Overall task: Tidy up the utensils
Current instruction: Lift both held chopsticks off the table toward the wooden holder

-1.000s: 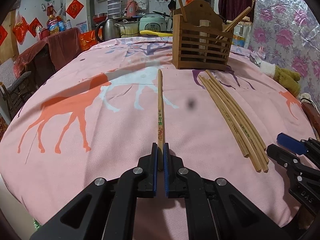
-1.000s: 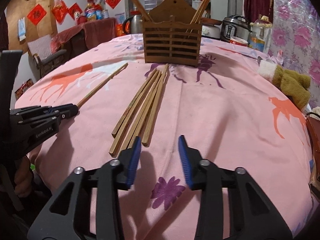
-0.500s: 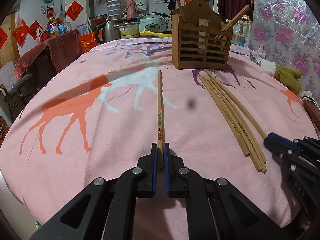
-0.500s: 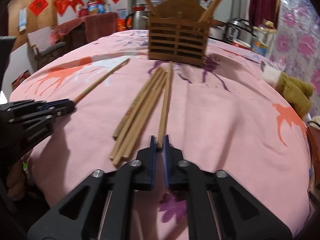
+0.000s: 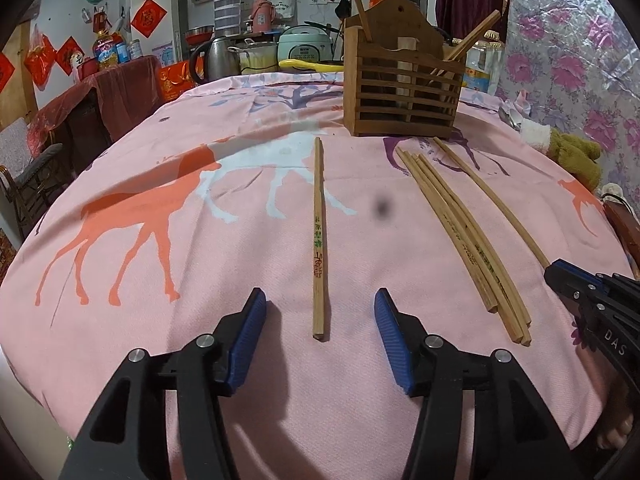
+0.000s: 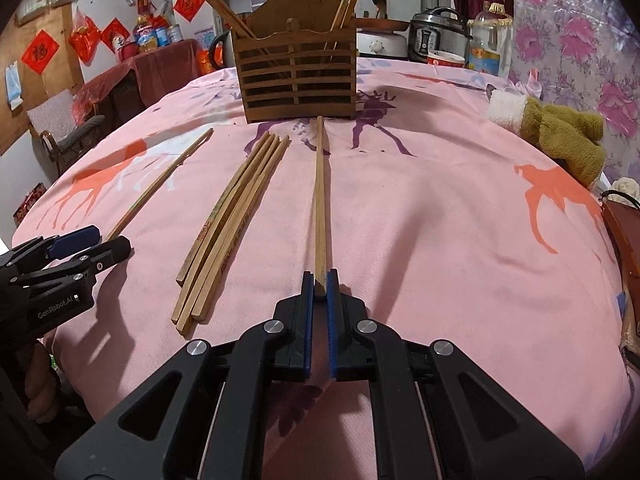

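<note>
A single printed chopstick [image 5: 319, 232] lies on the pink cloth, pointing toward the slatted wooden holder [image 5: 404, 92]. My left gripper [image 5: 320, 300] is opening, its blue pads wide on either side of the stick's near end and not touching it. My right gripper [image 6: 319, 280] is shut on the near end of another chopstick [image 6: 320, 192], whose far tip reaches the holder [image 6: 298, 76]. A bundle of several chopsticks [image 6: 232, 216] lies just left of that one. The holder has a few chopsticks standing in it.
An olive and white plush item [image 6: 560, 136] lies on the table's right side, with a brown object [image 6: 624, 240] at the right edge. Pots, a kettle and a rice cooker [image 5: 304, 46] stand behind the table. A chair [image 6: 68, 136] is off to the left.
My left gripper let go of the printed chopstick and its jaws spread apart. My right gripper shut on the rightmost chopstick and drew it sideways, clear of the bundle.
</note>
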Action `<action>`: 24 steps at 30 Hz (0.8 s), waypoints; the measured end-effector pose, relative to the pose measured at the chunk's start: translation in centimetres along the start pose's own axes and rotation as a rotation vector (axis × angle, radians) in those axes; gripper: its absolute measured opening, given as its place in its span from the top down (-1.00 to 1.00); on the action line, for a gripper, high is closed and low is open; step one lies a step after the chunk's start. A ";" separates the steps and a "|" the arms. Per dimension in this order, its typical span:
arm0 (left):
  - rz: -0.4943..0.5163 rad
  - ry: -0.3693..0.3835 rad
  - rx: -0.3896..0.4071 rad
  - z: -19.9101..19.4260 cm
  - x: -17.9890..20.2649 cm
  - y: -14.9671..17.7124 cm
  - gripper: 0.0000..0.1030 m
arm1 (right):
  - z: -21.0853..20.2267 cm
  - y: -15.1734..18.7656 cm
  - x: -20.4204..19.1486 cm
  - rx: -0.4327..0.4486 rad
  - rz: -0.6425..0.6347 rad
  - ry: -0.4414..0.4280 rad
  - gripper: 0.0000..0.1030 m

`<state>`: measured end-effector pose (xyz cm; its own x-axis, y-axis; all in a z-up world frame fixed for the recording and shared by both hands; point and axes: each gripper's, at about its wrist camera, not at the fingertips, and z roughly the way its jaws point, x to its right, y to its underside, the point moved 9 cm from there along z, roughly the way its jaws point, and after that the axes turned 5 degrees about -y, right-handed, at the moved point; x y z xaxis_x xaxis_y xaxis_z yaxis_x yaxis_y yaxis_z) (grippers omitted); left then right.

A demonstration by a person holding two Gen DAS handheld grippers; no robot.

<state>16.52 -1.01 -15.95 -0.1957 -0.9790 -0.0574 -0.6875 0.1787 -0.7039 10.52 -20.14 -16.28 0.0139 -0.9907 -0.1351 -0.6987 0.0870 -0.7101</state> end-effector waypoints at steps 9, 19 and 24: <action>-0.021 0.031 0.002 -0.1 -0.2 -0.1 0.61 | 0.0 0.0 0.0 0.001 0.000 -0.001 0.83; -0.038 0.082 -0.019 -0.5 -0.1 -0.2 0.88 | -0.5 -0.4 0.0 0.021 0.005 -0.006 0.88; -0.018 0.081 -0.024 -1.2 0.5 -0.4 0.88 | -2.1 -1.5 -0.2 0.082 -0.003 -0.003 0.88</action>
<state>15.81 -1.44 -14.84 -0.2381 -0.9711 0.0134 -0.7082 0.1642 -0.6867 10.03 -20.31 -13.73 0.0185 -0.9907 -0.1349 -0.6380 0.0922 -0.7645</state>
